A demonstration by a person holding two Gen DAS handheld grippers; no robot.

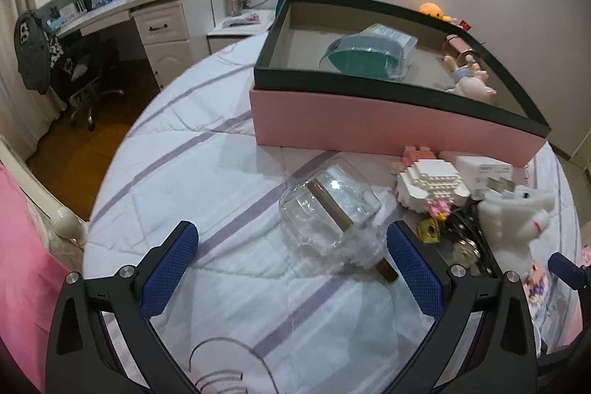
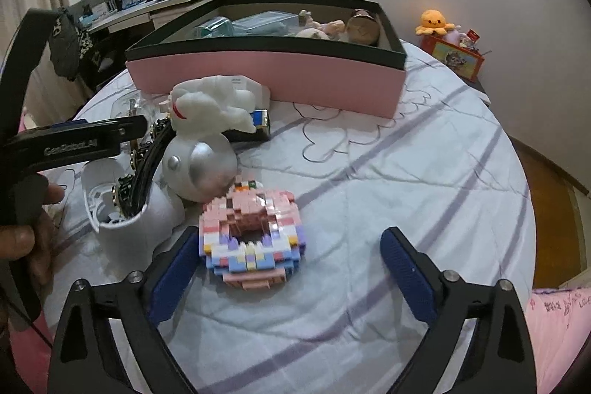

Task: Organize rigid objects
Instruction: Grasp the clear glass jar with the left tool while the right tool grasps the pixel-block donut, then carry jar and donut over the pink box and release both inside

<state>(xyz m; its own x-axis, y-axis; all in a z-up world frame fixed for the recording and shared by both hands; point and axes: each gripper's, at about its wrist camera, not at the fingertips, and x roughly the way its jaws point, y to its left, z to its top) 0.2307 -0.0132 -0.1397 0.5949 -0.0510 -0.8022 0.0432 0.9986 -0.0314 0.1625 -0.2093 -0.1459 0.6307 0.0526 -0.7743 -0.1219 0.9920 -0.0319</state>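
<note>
Both grippers, left and right, spread wide. Jar lies just ahead between our left fingers; donut touches right's inner-left finger. We'd center, then close gently.

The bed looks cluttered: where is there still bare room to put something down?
Bare sheet lies right of the brick donut, in front of the pink box, and left of the clear jar toward the bed's edge. It is crowded between jar and donut, where the plush rabbit, silver ball and white cup bunch together.
</note>
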